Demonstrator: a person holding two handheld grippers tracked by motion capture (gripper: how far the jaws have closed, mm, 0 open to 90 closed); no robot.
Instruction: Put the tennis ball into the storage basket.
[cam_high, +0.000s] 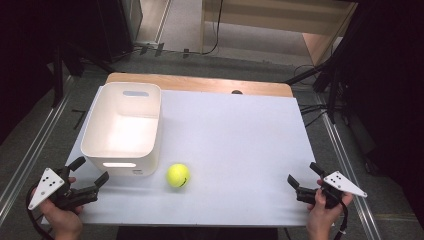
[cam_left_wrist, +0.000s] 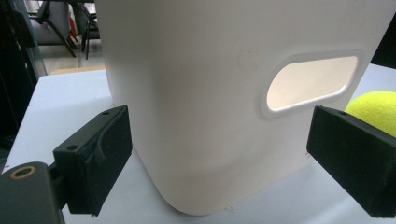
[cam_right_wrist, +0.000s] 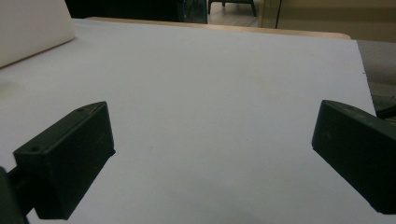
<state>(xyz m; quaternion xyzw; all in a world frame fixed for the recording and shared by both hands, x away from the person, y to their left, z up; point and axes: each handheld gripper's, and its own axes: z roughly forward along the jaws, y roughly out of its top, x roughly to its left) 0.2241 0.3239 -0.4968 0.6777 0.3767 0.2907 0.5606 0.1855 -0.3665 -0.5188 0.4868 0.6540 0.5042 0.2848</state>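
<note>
A yellow tennis ball (cam_high: 178, 175) lies on the white table top, just right of the near corner of a white plastic bin (cam_high: 102, 126). The bin has a handle slot in its near wall and looks empty. My left gripper (cam_high: 89, 170) is held open at the table's near left corner, jaws apart and pointing at the bin's near wall (cam_left_wrist: 196, 93); the tennis ball (cam_left_wrist: 373, 107) peeks past its right jaw. My right gripper (cam_high: 302, 174) is open at the near right edge, with bare table between its jaws.
The white table top (cam_high: 240, 145) has a wooden strip (cam_high: 200, 82) along its far edge. Metal rails run along the floor on both sides. Dark stands and cables sit beyond the right side.
</note>
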